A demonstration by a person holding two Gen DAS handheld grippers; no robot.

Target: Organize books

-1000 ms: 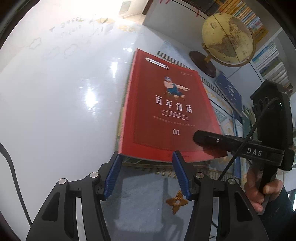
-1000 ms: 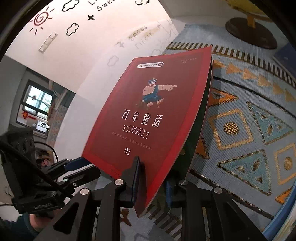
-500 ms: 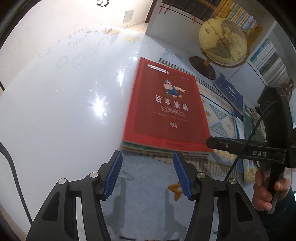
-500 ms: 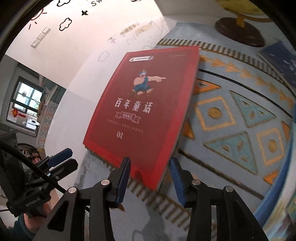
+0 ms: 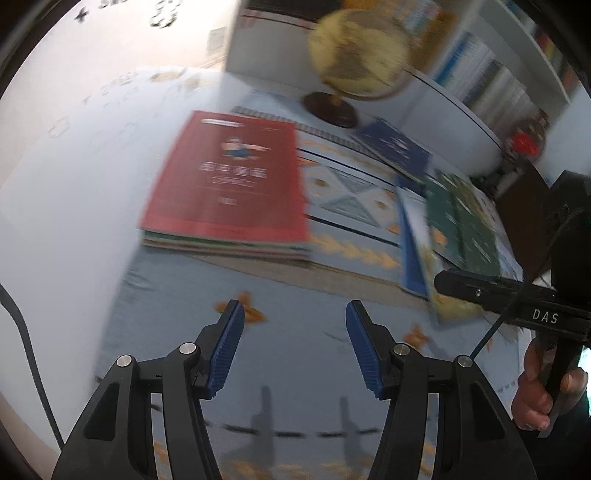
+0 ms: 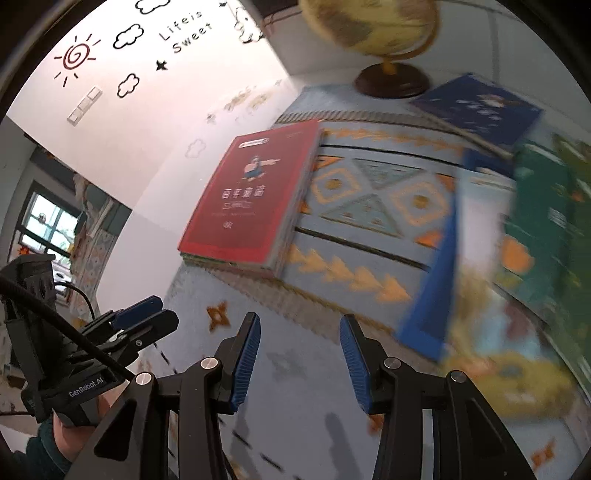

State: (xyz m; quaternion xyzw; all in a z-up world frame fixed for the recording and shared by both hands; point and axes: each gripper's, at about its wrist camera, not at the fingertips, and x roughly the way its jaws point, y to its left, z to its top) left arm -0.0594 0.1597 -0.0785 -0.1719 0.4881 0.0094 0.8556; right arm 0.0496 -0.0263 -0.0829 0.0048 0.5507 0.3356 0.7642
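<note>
Red glossy book flat atop stack, patterned woven rug.

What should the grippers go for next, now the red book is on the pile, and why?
Probably swing the right gripper toward the loose books overlapping on the rug and take the green book on top. Both grippers are open and empty, and the red book already lies flat on the stack.

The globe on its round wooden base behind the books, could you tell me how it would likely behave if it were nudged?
The globe looks top-heavy: a wide ball on a thin stem over a small dark base, so it may tip. The ball probably spins. It stands on the patterned rug, so it would likely drag rather than slide.
</note>
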